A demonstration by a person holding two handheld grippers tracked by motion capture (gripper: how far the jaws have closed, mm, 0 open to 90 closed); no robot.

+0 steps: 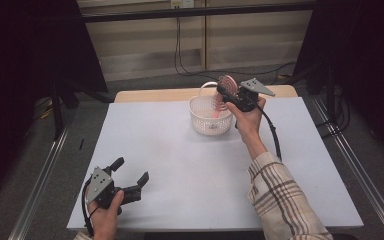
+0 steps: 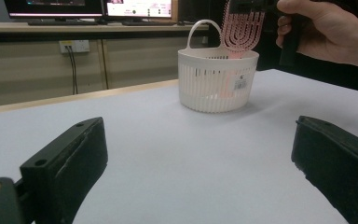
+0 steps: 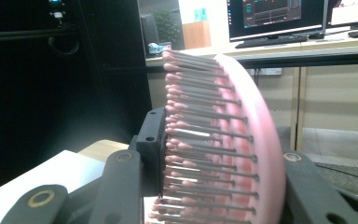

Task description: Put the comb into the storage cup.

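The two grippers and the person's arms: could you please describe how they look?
Both the left gripper and the right gripper are black, each with two blocky jaws, a grey three-cornered plate on top and a black trailing cable. Brass-coloured rings mark the jaw pivots. The right arm wears a cream plaid sleeve with brown stripes.

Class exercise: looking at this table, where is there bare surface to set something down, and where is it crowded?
Free: the wide white mat between the left gripper at the near left and the white basket at the far middle. Crowded: over the basket, where the right gripper holds the pink hairbrush, handle down inside.
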